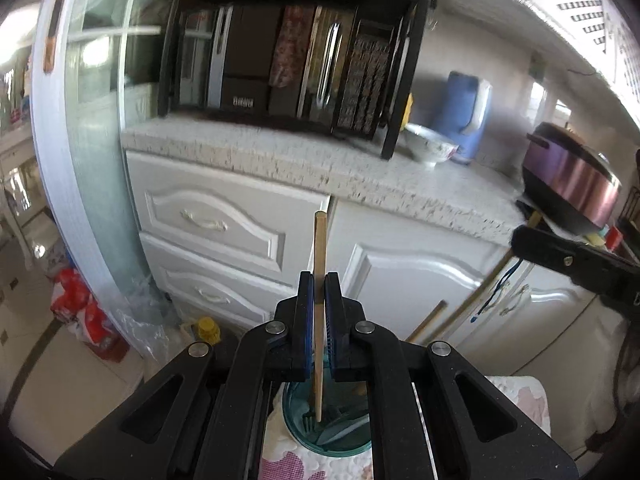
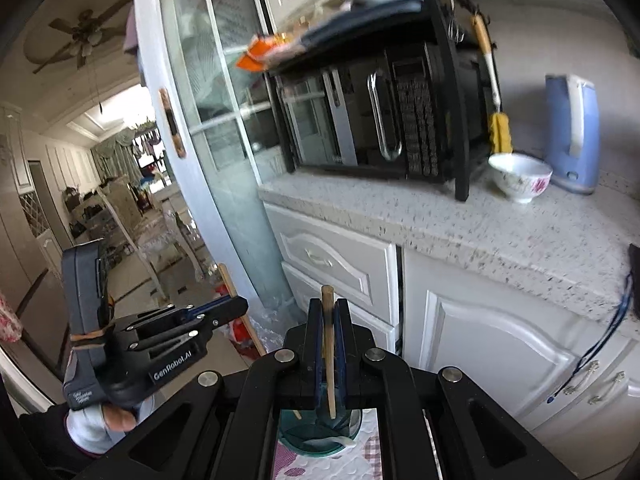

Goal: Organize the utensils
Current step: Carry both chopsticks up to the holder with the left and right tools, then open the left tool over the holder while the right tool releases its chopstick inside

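Though clamped — chopstick (image 1: 320,280) between tool (image 1: 319,280) pads

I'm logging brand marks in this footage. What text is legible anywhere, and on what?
"GenRobot.AI": white print on the black left gripper.
Small white print on its grey handle: too small to read.
White brand mark on the black microwave: blurred, unreadable.

Teal cup (image 1: 326,432) on floral cloth (image 1: 292,464)

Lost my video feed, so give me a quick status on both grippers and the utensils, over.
Left gripper shut on a chopstick. Right gripper shut on the other chopstick. Both over the teal holder, fork inside. Nothing blocking.
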The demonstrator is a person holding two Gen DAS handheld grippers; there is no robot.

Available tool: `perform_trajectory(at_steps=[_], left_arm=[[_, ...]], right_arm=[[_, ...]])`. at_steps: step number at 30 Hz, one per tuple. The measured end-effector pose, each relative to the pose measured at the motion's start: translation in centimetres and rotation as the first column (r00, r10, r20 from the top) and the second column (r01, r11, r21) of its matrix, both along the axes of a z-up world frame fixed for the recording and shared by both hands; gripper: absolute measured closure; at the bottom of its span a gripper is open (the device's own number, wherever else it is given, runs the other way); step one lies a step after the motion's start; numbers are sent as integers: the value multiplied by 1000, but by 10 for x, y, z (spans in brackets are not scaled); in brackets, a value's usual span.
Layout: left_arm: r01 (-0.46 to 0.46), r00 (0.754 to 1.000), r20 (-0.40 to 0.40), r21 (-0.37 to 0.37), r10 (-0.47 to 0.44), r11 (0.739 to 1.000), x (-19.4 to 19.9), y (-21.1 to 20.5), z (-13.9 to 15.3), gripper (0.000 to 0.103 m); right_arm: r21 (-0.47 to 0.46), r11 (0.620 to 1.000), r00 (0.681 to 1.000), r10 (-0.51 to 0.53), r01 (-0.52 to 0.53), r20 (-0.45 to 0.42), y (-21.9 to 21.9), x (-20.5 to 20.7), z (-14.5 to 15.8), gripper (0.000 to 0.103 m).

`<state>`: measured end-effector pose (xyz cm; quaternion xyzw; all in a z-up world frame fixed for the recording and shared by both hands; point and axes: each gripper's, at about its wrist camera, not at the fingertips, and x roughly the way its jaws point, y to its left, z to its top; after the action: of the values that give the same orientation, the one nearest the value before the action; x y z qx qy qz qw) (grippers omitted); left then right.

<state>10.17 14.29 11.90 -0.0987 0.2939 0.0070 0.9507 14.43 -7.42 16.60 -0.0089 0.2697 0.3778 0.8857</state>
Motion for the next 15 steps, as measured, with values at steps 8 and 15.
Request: perform_trajectory(at_steps=[8, 15], left_arm=[[-6, 996, -94, -10, 5, 1000, 15, -1, -43, 99], [-13, 990, -140, -10, 11, 1000, 20, -7, -64, 99]], right_arm=[[-57, 998, 990, 10, -18, -144, 23, 39, -61, 98], [-102, 994, 974, 5, -29, -228, 28, 54, -101, 98]])
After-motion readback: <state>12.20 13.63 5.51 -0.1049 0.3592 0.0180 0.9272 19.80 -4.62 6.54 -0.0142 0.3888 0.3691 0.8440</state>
